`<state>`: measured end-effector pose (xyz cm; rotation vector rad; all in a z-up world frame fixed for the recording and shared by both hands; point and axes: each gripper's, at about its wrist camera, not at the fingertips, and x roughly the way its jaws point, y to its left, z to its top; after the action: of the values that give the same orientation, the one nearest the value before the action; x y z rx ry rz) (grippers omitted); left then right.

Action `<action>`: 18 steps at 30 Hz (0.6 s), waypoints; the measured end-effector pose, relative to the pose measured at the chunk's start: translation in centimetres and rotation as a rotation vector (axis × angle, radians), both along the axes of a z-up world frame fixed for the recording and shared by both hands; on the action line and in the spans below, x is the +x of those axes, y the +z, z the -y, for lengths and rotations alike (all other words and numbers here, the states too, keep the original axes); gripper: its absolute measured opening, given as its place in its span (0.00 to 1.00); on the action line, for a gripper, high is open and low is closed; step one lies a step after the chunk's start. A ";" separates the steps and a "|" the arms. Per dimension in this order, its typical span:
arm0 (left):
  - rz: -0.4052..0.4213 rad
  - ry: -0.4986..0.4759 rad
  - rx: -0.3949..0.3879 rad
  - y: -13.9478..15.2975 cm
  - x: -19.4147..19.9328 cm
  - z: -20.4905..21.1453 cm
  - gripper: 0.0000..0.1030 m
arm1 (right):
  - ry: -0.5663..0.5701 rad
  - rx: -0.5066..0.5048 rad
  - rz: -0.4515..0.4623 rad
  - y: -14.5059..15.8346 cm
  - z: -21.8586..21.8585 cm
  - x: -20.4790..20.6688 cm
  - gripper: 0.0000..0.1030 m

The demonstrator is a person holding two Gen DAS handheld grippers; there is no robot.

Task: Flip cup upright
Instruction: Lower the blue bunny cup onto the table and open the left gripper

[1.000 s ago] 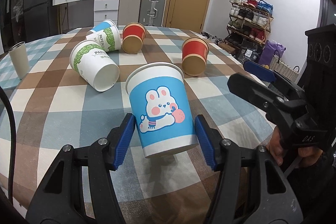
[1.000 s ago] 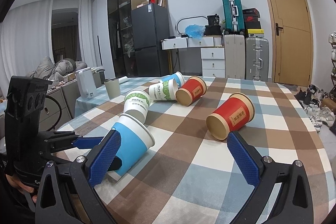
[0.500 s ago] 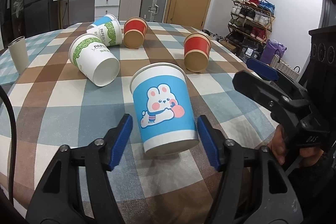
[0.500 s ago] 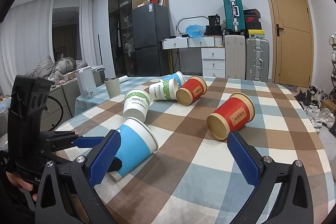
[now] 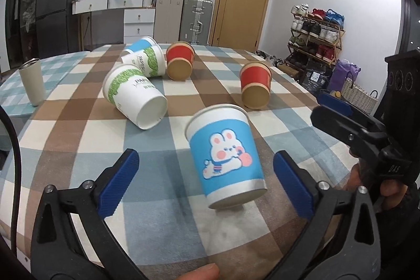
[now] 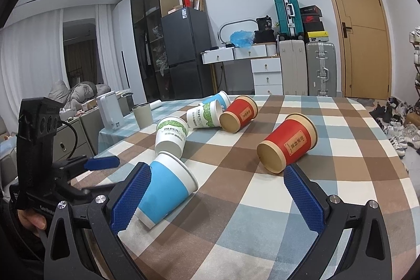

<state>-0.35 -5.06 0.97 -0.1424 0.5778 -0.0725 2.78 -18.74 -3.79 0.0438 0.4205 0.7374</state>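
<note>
Left wrist: left gripper point(image 5: 206, 183) spread wide, pads clear of blue bunny cup point(image 5: 227, 158) standing mouth-up on checked table point(image 5: 157, 214), near its front edge.

Right wrist: right gripper point(image 6: 216, 197) gaping, empty; same cup point(image 6: 168, 188) just beside left pad, contact unclear.
</note>
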 end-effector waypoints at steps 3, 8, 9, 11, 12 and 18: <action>0.030 0.007 0.014 0.4 -0.3 -0.9 0.99 | -0.005 -0.011 -0.018 -0.1 -0.2 0.2 1.00; 0.059 0.046 0.014 0.8 -0.6 -3.0 0.99 | -0.011 -0.033 -0.025 -0.2 -0.6 0.3 1.00; 0.065 0.055 0.009 0.9 -0.7 -3.4 0.99 | -0.010 -0.039 -0.030 -0.2 -0.7 0.3 1.00; 0.080 0.074 0.009 0.9 -0.7 -4.2 0.99 | -0.010 -0.045 -0.035 -0.2 -0.8 0.3 1.00; 0.085 0.081 0.010 0.9 -0.8 -4.4 0.99 | -0.012 -0.048 -0.042 -0.2 -0.8 0.4 1.00; 0.080 0.097 0.042 0.0 -0.4 -5.0 0.99 | -0.014 -0.055 -0.061 0.2 -1.2 0.5 1.00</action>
<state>-0.75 -0.08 0.99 -0.1257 0.4916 0.0276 3.28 -17.53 -3.63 0.0176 0.4975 0.7117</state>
